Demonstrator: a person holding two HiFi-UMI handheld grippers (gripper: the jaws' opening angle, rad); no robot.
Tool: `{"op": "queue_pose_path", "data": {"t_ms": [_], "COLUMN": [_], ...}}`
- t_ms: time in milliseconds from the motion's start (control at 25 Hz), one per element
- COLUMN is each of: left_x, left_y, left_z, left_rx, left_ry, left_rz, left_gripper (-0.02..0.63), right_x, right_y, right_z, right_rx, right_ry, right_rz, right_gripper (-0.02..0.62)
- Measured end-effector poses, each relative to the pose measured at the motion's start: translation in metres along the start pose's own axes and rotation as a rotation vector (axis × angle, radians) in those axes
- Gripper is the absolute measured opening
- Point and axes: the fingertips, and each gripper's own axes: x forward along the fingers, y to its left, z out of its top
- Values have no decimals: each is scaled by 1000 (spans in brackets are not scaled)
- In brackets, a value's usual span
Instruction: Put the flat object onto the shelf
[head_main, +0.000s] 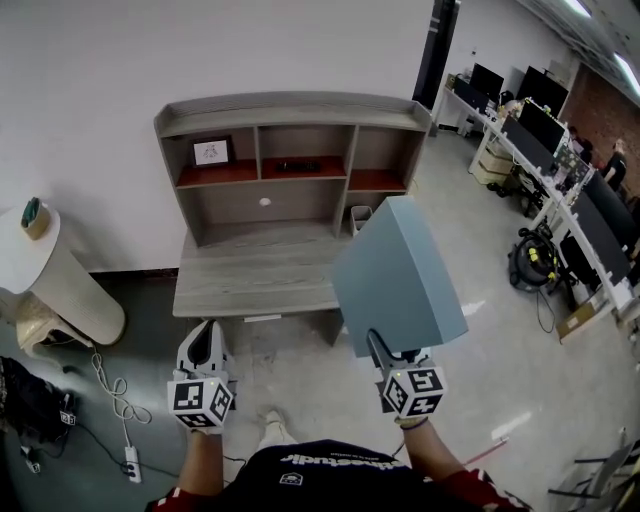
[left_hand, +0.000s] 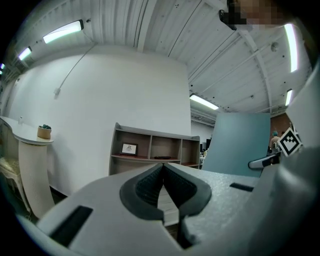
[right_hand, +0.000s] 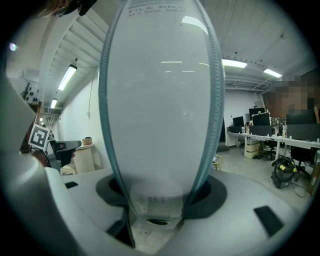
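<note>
A flat blue-grey file box (head_main: 398, 280) stands upright in my right gripper (head_main: 392, 350), which is shut on its lower edge. In the right gripper view the box (right_hand: 160, 100) fills the middle, its white spine between both jaws. The grey shelf unit (head_main: 290, 112) with red-brown shelf boards stands against the white wall, ahead and left of the box, above a grey desk top (head_main: 255, 275). My left gripper (head_main: 205, 345) hangs low at the left, shut and holding nothing; the left gripper view shows the shelf (left_hand: 152, 150) beyond its closed jaws, with the box (left_hand: 240, 142) to the right.
The shelf holds a small framed picture (head_main: 212, 151) at left and a dark flat item (head_main: 298, 165) in the middle bay. A white round stand (head_main: 50, 270) with a small pot is at left. Cables and a power strip (head_main: 128, 458) lie on the floor. Desks with monitors (head_main: 545, 125) line the right.
</note>
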Motion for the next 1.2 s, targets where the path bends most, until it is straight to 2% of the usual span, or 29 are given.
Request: {"op": "queue_pose_path", "data": {"t_ms": [520,1000,1200], "left_x": [64,95,102], "left_y": [65,100,112], "left_z": [10,5,-1], "left_rx": [-12,-44,-46], "left_ry": [-14,-7,0], "left_rz": [-59,-149,-154], "left_gripper": [6,6,6], "right_x": [79,110,116], "right_y": [30,54,56], "right_z": [16,22,17], "right_rx": [-7,-8,-17], "right_ry": [-7,1,20], "right_rz": [-58,-139,-167], "right_gripper": [276,276,276]}}
